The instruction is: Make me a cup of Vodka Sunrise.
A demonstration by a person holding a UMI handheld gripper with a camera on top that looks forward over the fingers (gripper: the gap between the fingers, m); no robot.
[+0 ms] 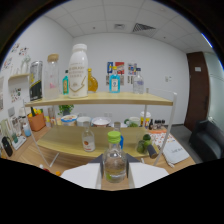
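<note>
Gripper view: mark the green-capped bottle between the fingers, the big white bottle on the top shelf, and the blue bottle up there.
green-capped bottle (114,162): gripper view, on its clear body.
big white bottle (78,71): gripper view, mid-body label.
blue bottle (114,83): gripper view, centre of its body.

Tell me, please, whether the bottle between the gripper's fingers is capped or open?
Capped: the clear bottle stands upright with its green cap on, between the gripper fingers.

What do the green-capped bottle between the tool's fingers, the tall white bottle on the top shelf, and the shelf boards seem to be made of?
Green-capped bottle: clear glass or plastic, as the contents show through; which one is uncertain. Tall white bottle: opaque, probably plastic, slight sheen. Shelf boards: pale wood or wood-look laminate, matte, on thin white, likely metal, posts.
</note>
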